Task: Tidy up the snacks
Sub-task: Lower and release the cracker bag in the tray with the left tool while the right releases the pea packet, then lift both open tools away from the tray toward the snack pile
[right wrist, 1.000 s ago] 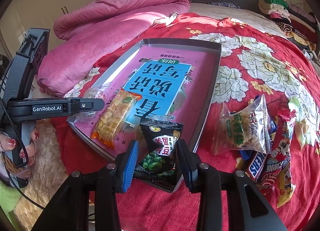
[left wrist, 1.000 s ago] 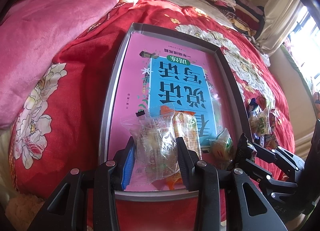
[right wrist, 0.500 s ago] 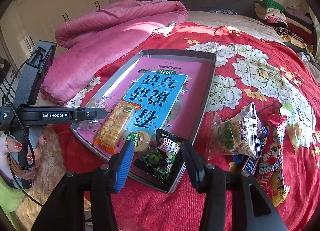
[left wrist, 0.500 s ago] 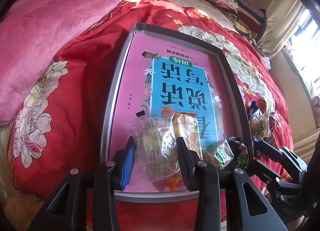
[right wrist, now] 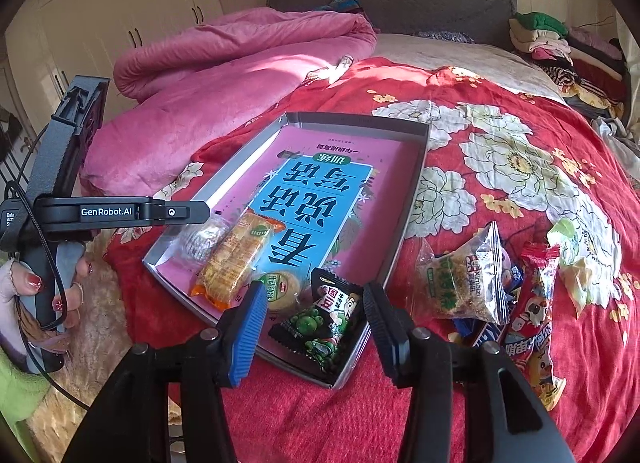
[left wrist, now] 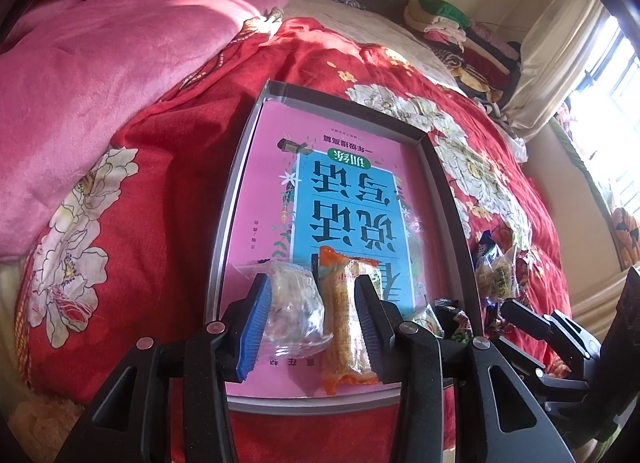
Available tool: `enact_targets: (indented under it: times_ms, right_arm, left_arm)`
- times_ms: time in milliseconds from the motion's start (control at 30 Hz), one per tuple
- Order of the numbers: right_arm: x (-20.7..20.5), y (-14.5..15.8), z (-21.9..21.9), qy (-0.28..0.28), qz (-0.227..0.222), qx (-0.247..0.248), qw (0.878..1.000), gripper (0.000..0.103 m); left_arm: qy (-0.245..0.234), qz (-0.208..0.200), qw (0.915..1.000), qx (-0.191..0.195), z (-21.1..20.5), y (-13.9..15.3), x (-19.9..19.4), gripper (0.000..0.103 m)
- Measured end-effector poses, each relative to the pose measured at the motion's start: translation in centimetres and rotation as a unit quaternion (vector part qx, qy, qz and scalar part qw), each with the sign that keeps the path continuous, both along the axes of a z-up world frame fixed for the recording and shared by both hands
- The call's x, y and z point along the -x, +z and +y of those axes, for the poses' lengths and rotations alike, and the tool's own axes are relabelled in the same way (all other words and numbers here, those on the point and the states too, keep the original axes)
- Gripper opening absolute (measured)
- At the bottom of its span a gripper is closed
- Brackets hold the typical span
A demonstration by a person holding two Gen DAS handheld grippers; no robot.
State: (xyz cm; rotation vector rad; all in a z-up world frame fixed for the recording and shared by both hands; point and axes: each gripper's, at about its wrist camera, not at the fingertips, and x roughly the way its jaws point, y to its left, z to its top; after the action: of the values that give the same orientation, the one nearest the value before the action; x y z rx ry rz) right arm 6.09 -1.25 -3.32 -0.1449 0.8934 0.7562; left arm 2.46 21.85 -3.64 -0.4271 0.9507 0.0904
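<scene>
Grey-rimmed tray on a red flowered bedspread takes in snacks one at a time, a pink-and-blue book lining its floor. The left claw straddles a clear bag and part of an orange cracker pack at the tray's near left end; its jaws are opening and the pads appear to stand just off both wrappers, so the bag looks released. The right claw is also unclenched, its jaws apart on either side of a black pea packet that lies in the tray's near right corner, beside a small round cake.

Judged from this, the step in hand is letting go and drawing clear. Done well, each claw would lift straight back with its jaws wide, so no crinkled film catches a pad and drags a packet out of line; the black packet sits close to the tray wall and could ride up over it.

More snacks wait in a loose heap on the bedspread just right of the tray, outside it: a clear bag with a green label, a red wrapper, a blue-edged bar partly buried. The packets are light, glossy and slippery, likely to slide or crumple if pinched at an edge.
</scene>
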Motion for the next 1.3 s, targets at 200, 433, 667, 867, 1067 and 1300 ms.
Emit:
enact_targets:
  times_ms: [200,433,667,867,1067,1300]
  right_arm:
    - [0.4,0.7,-0.1,-0.001,-0.02,-0.003,1.0,0.05]
    - [0.8,1.7,-0.4,-0.002,-0.039,-0.012,0.999,0.059]
    - [0.8,2.3,-1.0,-0.008,-0.052,-0.019,0.998,0.061]
    - [0.7,2.9,-1.7,-0.016,-0.059,-0.026,0.998,0.063]
    - [0.6,3.7,-2.8,-0.029,-0.067,-0.036,0.997,0.063]
    - [0.7,4.8,-4.1,-0.039,-0.082,-0.044,0.995,0.065]
  left_arm:
    - [-0.006,-0.032,0.9995,-0.002,-0.3,1.2,0.3,0.054]
    - [-0.011,-0.049,0.9985,-0.02,-0.9,2.2,0.5,0.064]
    - [-0.016,-0.063,0.9974,-0.032,-1.9,3.4,0.9,0.07]
    - [-0.017,-0.072,0.9964,-0.041,-2.7,4.2,1.2,0.071]
    - [-0.017,-0.08,0.9956,-0.045,-3.6,5.1,1.6,0.072]
    - [-0.031,-0.086,0.9947,-0.048,-5.4,6.0,1.7,0.072]
